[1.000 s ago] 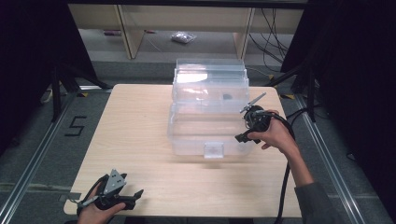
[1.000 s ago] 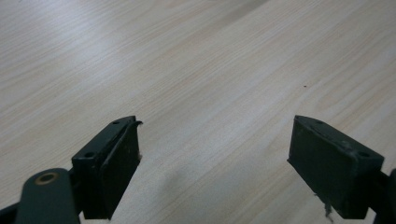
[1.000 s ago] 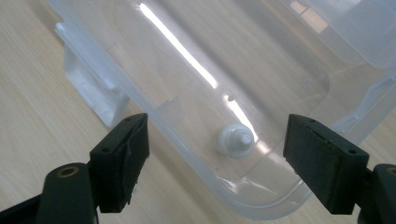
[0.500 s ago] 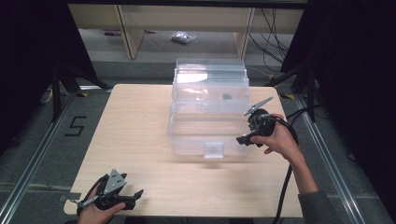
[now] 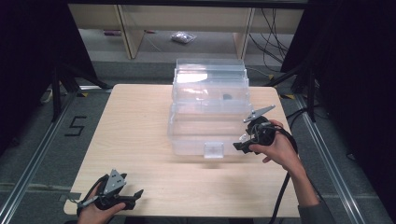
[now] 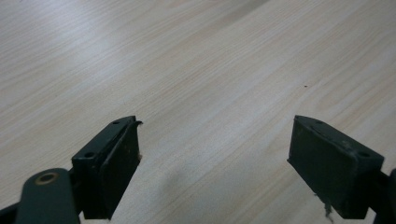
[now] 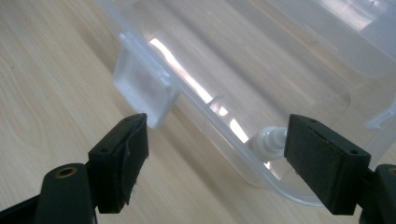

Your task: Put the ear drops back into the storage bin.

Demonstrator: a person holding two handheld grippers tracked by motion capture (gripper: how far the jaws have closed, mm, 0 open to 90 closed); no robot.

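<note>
Right claw [image 5: 243, 141] — jaws spread, nothing pinched — hovers at the clear box's [image 5: 208, 109] front corner near its latch [image 5: 213, 150]; left claw [image 5: 132, 196], also spread, rests on the tabletop [image 5: 135, 121].

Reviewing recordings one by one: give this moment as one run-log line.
right gripper: open, at clear box front corner, near latch | left gripper: open, empty, over table

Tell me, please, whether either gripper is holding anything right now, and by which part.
Nothing is held. The right gripper stands open at the clear plastic box, near its front latch; the left gripper is open over bare table.
</note>
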